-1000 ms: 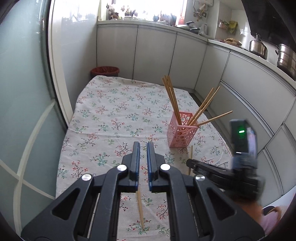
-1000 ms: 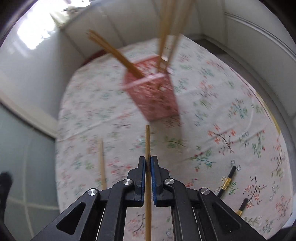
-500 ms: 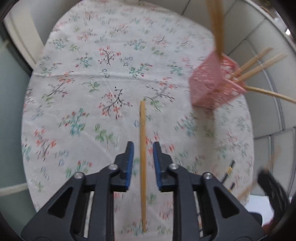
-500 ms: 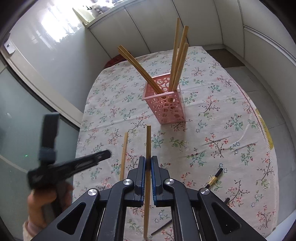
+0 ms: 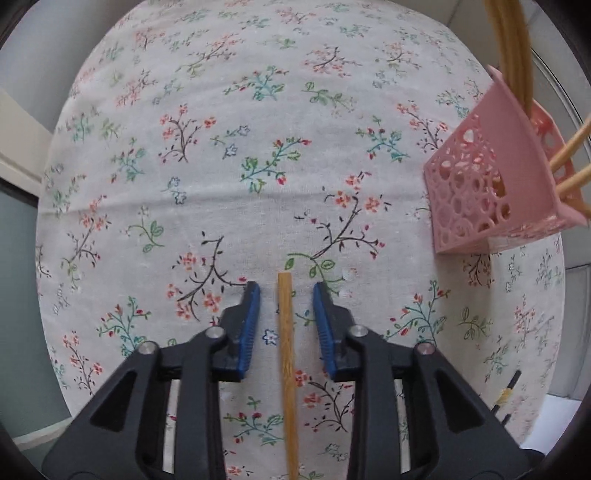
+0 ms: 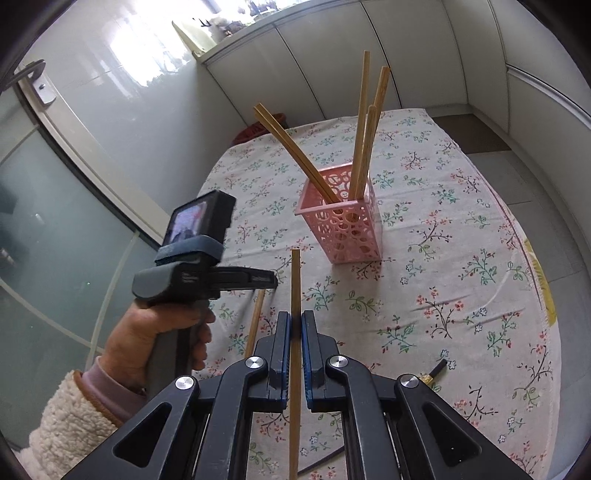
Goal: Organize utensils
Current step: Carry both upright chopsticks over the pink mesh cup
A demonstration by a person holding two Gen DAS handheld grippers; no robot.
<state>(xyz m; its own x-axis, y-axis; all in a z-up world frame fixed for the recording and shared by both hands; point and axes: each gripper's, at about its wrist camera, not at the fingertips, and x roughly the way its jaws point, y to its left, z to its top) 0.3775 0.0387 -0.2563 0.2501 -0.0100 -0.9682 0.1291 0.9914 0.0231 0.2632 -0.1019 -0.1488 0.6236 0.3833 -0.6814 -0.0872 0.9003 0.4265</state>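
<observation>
Left wrist: left claw (image 5: 286, 295), lower than before, now spread wider around lying chopstick (image 5: 287, 369), untouched.

Soft daylight enters from a window (image 6: 255, 11) that glares white on the glossy wall (image 6: 133, 70). Shadows are faint. Fisheye bending curves the edges, dark corners vignette, and the chopsticks (image 5: 511, 44) at the left view's rim look blurred, perhaps from closeness.

Left gripper (image 5: 286, 295) pointed steeply downward, its jaws apart and straddling a lying chopstick (image 5: 287, 369), apparently without touching it. Left hand (image 6: 162, 339), in a fleece sleeve (image 6: 62, 424), gripped its handle. Right gripper (image 6: 295, 325) angled downward, jaws clamped on a second chopstick (image 6: 294, 280).
</observation>
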